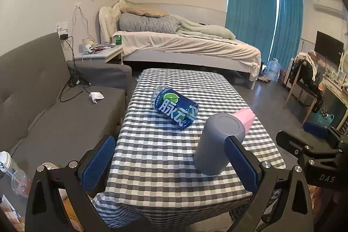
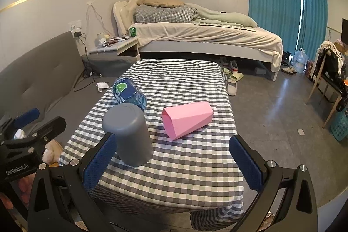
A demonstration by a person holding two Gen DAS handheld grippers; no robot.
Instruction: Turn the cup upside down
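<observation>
Grey plastic cup [image 1: 218, 142] is standing upside down, base up, on the checkered-cloth surface [image 1: 165, 166], near its front edge. Pink faceted paper cup [image 2: 188, 119] and blue-labelled bottle [image 1: 175, 109] are lying on their sides behind it. I'm holding both my left gripper [image 1: 171, 164] and right gripper [image 2: 173, 164] with jaws spread, gripping nothing.

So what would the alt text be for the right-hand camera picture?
A grey cup stands upside down on a checked tablecloth, with a pink faceted cup lying on its side to its right and a blue bottle lying behind it. The right tongs are open in the foreground, holding nothing; a bedroom lies behind.
</observation>
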